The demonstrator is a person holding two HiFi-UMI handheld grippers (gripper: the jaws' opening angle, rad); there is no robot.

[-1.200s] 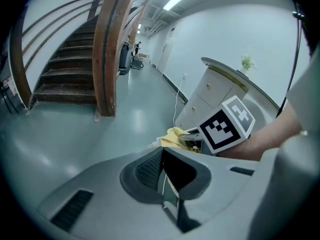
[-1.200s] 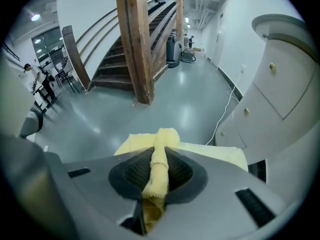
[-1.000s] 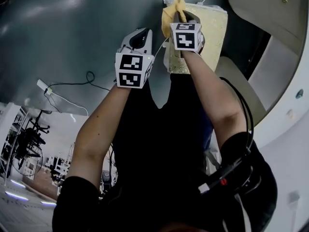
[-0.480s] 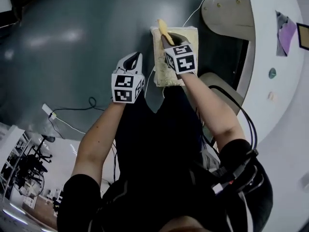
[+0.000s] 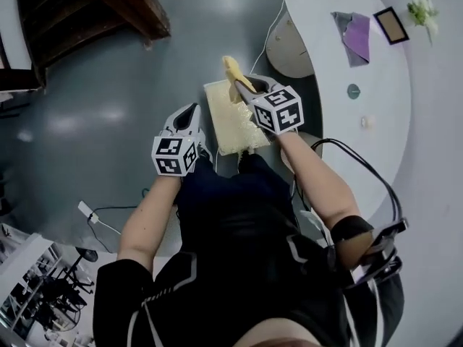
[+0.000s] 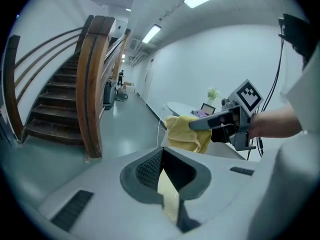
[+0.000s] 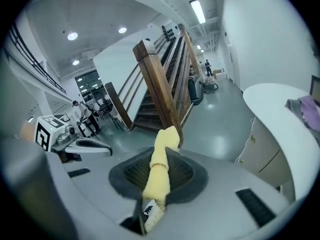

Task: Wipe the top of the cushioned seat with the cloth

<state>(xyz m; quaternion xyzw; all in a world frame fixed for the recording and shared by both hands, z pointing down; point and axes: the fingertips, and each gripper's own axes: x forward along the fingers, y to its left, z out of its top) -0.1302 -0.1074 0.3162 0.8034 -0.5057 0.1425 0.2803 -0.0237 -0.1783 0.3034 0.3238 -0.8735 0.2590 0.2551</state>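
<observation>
A: How does the right gripper [image 5: 241,87] stand?

B: Closed tight on the cloth [image 5: 231,69]; in its own view the yellow fabric runs as a narrow bunched roll straight up between the two dark pads; a white label [image 7: 150,213] shows at the near end, and a loose tuft pokes out past the tips.

A: And the cloth against the cushioned seat [image 5: 230,125]?

B: In the head view the tuft sits over the seat's far edge; whether fabric touches the pad I cannot tell; the gripper's body lies across the far right part of the seat.

A: The left gripper [image 5: 190,111]?

B: Its jaws meet at the tips and grip nothing that I can see; a pale cream sliver shows through the slit nearer the camera, and I cannot tell what it is; the gripper hangs just beside the seat's left edge, over the grey floor [image 5: 108,114].

A: Anything else around?

B: A wooden staircase [image 5: 119,6] at the upper left; a white table [image 5: 376,129] to the right, with a purple rag [image 5: 356,36] on it, well apart from the seat; in the left gripper view the cloth droops in a soft fold under the right gripper's fingers.
</observation>
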